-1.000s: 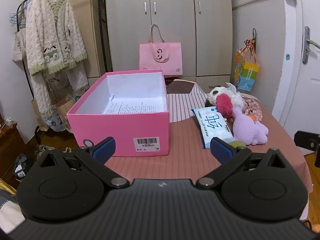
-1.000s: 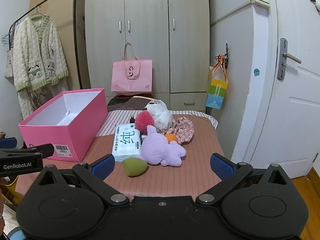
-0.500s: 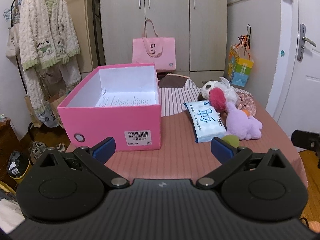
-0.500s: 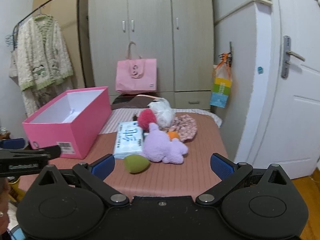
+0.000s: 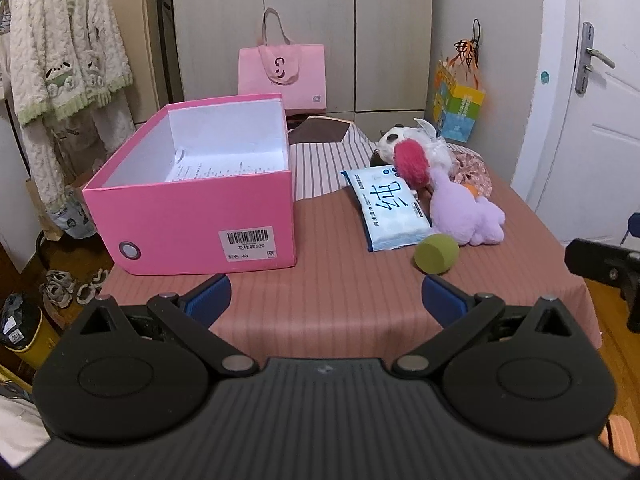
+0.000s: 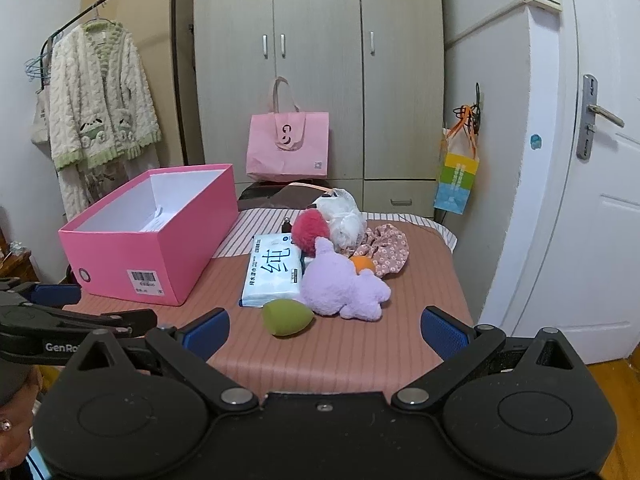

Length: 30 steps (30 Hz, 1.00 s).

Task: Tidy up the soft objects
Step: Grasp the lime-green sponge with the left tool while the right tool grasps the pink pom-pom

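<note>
An open pink box (image 5: 192,216) (image 6: 160,248) stands on the left of the brown striped table (image 5: 340,300), with only a paper sheet inside. To its right lie a wet-wipe pack (image 5: 390,208) (image 6: 274,272), a purple plush (image 5: 464,208) (image 6: 340,284), a green sponge egg (image 5: 436,254) (image 6: 286,317), a red pompom (image 5: 410,160), a white plush (image 6: 342,216), an orange ball (image 6: 362,263) and a floral cloth (image 6: 386,248). My left gripper (image 5: 324,300) is open and empty at the table's near edge. My right gripper (image 6: 324,330) is open and empty, short of the sponge egg.
A pink tote bag (image 5: 282,70) leans against the wardrobe behind the table. A clothes rack with a fluffy robe (image 5: 64,64) stands left. A white door (image 6: 600,200) is on the right. Shoes (image 5: 60,284) lie on the floor left.
Both grippers have drawn back a little from the table and risen, so the box and toys appear lower and farther. Nothing on the table has moved.
</note>
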{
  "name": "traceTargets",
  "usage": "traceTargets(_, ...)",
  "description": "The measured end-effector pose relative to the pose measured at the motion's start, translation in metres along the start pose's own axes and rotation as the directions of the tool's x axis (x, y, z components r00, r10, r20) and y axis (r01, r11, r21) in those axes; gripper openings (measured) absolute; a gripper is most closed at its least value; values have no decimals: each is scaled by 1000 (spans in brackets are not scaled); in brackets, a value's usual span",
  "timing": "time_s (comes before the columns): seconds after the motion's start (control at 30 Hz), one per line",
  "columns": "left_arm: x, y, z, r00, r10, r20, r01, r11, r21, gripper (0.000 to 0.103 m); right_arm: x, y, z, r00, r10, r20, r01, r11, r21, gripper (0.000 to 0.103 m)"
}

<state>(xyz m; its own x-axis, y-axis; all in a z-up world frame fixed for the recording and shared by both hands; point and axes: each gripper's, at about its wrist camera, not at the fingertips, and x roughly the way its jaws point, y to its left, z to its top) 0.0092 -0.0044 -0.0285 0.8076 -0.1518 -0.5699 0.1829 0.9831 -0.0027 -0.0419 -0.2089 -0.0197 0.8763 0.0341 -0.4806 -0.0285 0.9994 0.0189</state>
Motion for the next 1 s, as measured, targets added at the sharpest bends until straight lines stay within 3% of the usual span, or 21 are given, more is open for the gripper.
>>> traceTargets(0.3, 2, 1, 4, 1000, -14, 2, 14, 1000, -19, 103, 0, -2, 7, 1000, 21, 3, -21, 998, -53, 103)
traceTargets(0.57, 16, -4, 9, 999, -38, 35, 39, 998, -46, 103, 7, -11, 16, 998, 37, 54, -31, 994, -106, 103)
traceTargets(0.67, 25, -10, 8, 996, -69, 51, 70, 997, -25, 103, 15, -17, 18, 995, 72, 75, -64, 992, -107, 103)
traceTargets(0.87, 51, -26, 10, 988, -151, 39, 150, 989, 18, 102, 47, -29, 24, 992, 124, 24, -120, 984, -129, 103)
traceTargets(1.0, 73, -36, 12, 983, -182, -1, 182, 983, 22, 101, 69, -38, 32, 989, 146, 11, -144, 984, -106, 102)
